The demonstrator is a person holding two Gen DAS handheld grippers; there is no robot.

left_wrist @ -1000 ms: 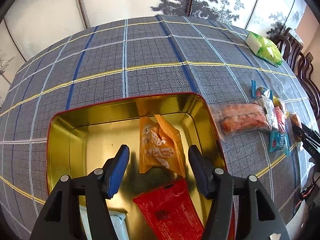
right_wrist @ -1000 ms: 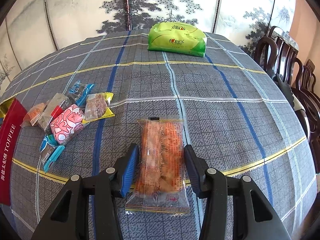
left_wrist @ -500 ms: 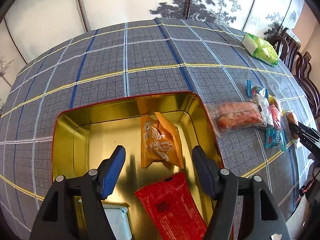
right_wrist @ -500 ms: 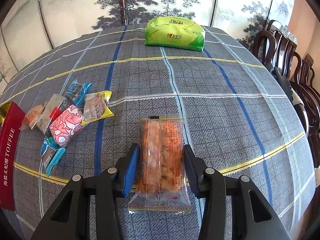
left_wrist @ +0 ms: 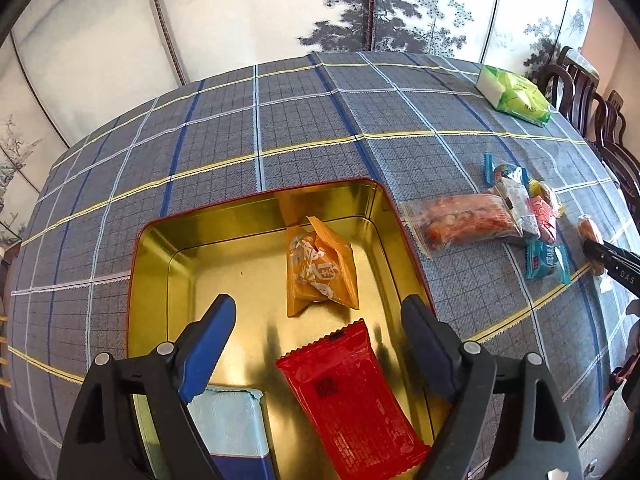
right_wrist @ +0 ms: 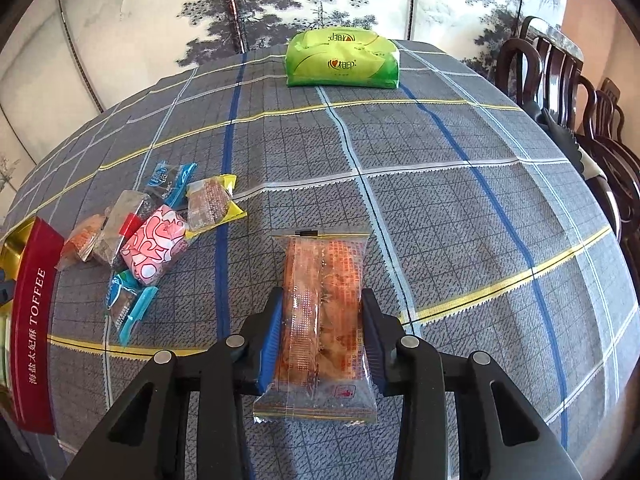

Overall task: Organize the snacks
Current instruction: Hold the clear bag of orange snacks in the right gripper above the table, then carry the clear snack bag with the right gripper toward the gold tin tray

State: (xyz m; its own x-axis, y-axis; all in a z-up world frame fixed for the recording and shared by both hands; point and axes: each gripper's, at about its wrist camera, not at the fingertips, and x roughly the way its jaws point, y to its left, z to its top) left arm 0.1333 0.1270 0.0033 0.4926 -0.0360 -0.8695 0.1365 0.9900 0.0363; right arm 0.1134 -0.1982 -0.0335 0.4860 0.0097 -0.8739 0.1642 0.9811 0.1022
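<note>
Your left gripper (left_wrist: 320, 332) hung over the gold tin (left_wrist: 256, 216), its jaws opening wide around nothing, the orange packet (left_wrist: 320, 268) lying free inside. Your right gripper (right_wrist: 320, 324) was closing, pads against the clear snack pack (right_wrist: 322, 308) on the tablecloth (right_wrist: 440, 200).

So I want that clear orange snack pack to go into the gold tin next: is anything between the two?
Yes. The loose pile of small wrapped snacks lies on the cloth between the clear orange snack pack, which the closing right gripper straddles, and the gold tin; it could lift over them.
</note>
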